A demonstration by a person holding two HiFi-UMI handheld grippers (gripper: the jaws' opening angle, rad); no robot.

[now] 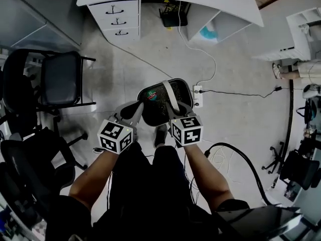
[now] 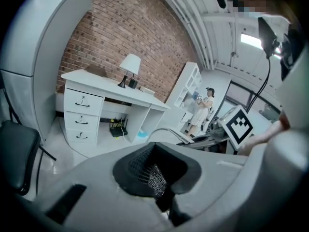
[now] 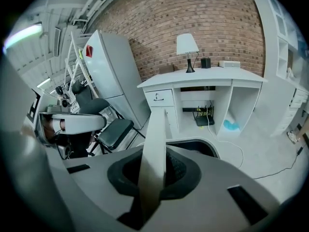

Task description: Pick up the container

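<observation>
Head view: left tool pinching container rim; right tool pinching its white handle; inside label unreadable.

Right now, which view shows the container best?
Head view: the container shows nearly whole from above, rim and inside, with the left gripper and right gripper clamped on its sides. Left gripper view catches only a patch of its dark mesh at the jaws; right gripper view its pale strip and some rim.
</observation>
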